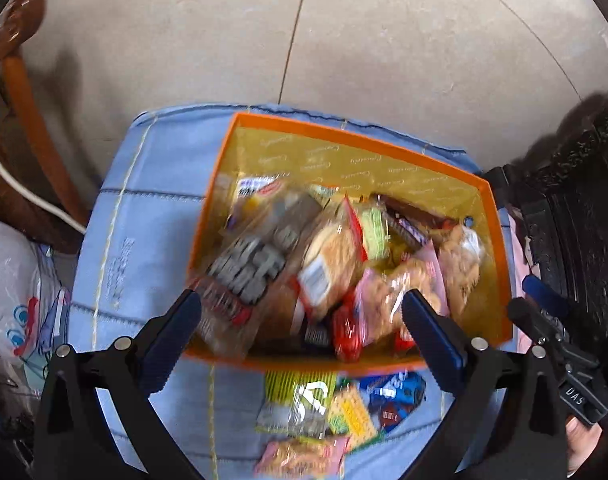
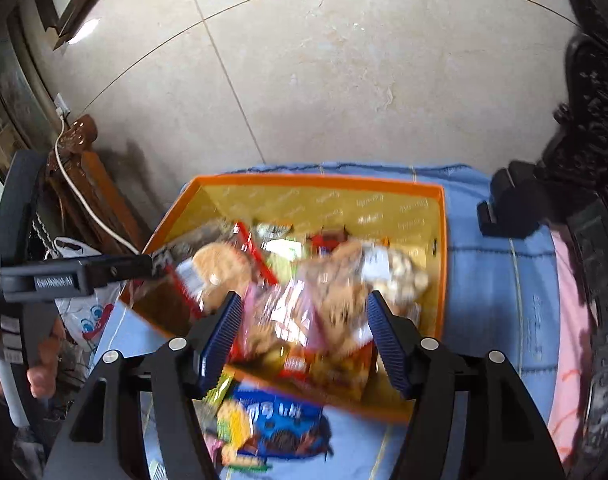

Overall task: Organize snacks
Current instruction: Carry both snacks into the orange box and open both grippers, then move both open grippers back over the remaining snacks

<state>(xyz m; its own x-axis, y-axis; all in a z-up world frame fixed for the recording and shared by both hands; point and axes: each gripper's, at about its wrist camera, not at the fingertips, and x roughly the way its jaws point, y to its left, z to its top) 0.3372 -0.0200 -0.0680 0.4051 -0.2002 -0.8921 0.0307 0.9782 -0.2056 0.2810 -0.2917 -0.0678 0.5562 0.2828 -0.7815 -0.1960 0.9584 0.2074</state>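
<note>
An orange box [image 1: 499, 240] with a yellow inside stands on a blue padded cloth [image 1: 144, 240] and holds several snack packets, among them a clear bag of round biscuits [image 1: 335, 256]. Loose packets lie on the cloth in front of it, one a blue cookie pack [image 1: 395, 396]. My left gripper [image 1: 304, 340] is open and empty above the box's near edge. In the right wrist view the same box [image 2: 441, 260] and blue cookie pack [image 2: 280, 420] show. My right gripper [image 2: 304, 340] is open and empty above the box's near side. Both views are motion-blurred.
A beige tiled floor [image 1: 383, 40] lies beyond the cloth. Brown wooden furniture [image 1: 28, 120] with a white cable and a white plastic bag [image 1: 12, 280] stand at the left. Dark carved furniture [image 1: 575, 200] stands at the right, with pink fabric [image 2: 571, 320] beside it.
</note>
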